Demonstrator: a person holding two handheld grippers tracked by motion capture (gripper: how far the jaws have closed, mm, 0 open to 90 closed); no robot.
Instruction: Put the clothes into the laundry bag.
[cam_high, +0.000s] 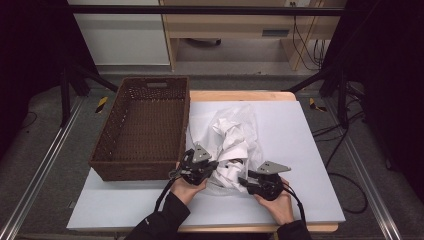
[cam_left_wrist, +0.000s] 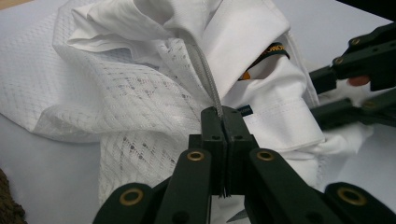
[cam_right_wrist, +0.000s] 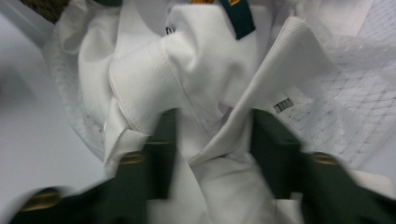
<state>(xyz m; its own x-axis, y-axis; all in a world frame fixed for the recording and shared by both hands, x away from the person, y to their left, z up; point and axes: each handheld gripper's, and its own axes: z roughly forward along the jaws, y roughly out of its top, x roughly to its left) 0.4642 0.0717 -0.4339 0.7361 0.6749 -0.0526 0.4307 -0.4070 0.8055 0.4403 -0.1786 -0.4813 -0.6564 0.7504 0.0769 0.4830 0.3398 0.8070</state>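
Note:
A crumpled white garment (cam_high: 232, 140) with a mesh layer and a dark neck label lies on the white sheet, right of the basket. My left gripper (cam_high: 216, 165) is at its near left edge. In the left gripper view this gripper (cam_left_wrist: 223, 123) is shut on a thin grey strip of the garment (cam_left_wrist: 140, 93). My right gripper (cam_high: 243, 181) is at the garment's near right side and also shows in the left gripper view (cam_left_wrist: 322, 95). In the blurred right gripper view its jaws (cam_right_wrist: 217, 140) stand apart, with a white fold of the garment (cam_right_wrist: 201, 60) lying between them.
A brown wicker basket (cam_high: 145, 167), with nothing in it, stands at the left, its right wall close to the garment. The white sheet (cam_high: 300, 150) covers a wooden table. Both forearms come in from the bottom edge. Cables run on the floor at the right.

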